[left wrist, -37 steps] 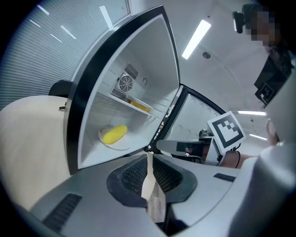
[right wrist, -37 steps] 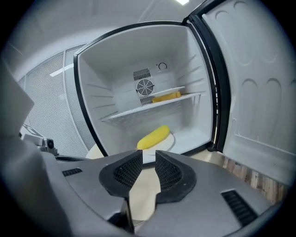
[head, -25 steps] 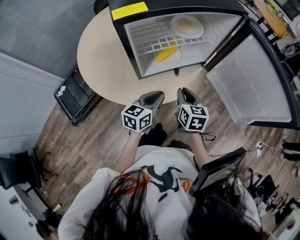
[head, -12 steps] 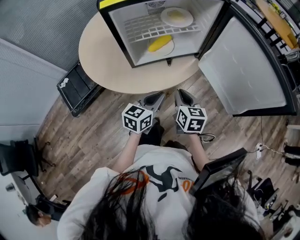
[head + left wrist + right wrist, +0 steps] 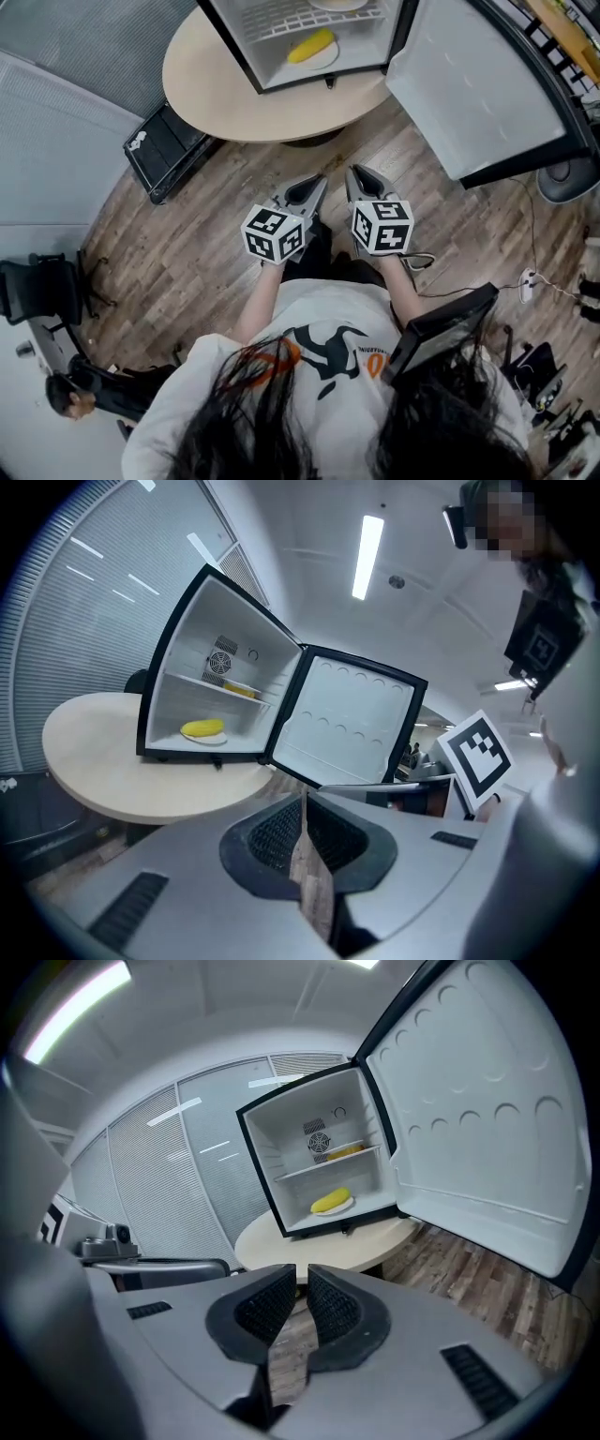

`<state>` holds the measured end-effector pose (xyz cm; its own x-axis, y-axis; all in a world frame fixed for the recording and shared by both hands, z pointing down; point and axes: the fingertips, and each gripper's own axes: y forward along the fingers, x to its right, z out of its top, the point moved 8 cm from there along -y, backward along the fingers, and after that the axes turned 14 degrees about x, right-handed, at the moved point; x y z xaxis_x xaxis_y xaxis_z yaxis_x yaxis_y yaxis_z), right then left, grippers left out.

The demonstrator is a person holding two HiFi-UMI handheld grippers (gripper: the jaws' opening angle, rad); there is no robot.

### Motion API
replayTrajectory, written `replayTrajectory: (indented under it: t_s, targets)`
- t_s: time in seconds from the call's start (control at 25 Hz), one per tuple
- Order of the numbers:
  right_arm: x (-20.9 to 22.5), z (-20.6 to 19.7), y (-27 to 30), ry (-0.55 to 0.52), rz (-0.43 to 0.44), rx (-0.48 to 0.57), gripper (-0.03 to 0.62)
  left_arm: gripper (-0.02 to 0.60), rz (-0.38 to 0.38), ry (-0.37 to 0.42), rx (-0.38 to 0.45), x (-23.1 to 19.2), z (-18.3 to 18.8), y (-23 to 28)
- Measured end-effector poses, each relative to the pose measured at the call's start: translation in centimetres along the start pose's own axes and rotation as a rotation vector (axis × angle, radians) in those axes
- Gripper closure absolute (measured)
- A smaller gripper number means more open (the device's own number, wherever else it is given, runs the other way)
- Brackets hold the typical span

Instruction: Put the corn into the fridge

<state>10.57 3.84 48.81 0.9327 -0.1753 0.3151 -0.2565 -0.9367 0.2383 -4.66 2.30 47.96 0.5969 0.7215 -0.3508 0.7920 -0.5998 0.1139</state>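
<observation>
The yellow corn (image 5: 309,44) lies on a white plate on the floor of the small open fridge (image 5: 234,47), which stands on a round beige table (image 5: 272,108). From the left gripper view the corn (image 5: 202,728) is far ahead, and from the right gripper view the corn (image 5: 330,1201) is equally distant. Both grippers hang over the wooden floor, well short of the table edge. My left gripper (image 5: 317,184) is shut and empty, its pads meeting (image 5: 305,803). Beside it, my right gripper (image 5: 354,174) is shut too, with only a thin slit between its pads (image 5: 302,1279) and nothing in it.
The fridge door (image 5: 478,84) swings wide open to the right. A second yellow item rests on the upper shelf (image 5: 345,1150). A black case (image 5: 169,150) leans by the table's left side. A black chair (image 5: 37,291) stands at the left, and cables (image 5: 525,281) trail at the right.
Both grippers have drawn back from the table together, staying shut. The fridge and table have slid toward the top of the head view and look smaller.
</observation>
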Motion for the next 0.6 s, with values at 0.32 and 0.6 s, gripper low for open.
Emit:
replayTrajectory:
  t_s: [0.32,0.6]
  targets:
    - [-1.2,-1.6,-3.8,-0.004,0.027,-0.009,0.545,0.557,0.010,0.006,-0.019,3.5,-1.7,-3.4]
    - [-2.6,-1.4,-4.7,-0.017,0.027,0.014,0.545,0.557,-0.005,0.017,-0.013,4.0,-1.2,-4.8]
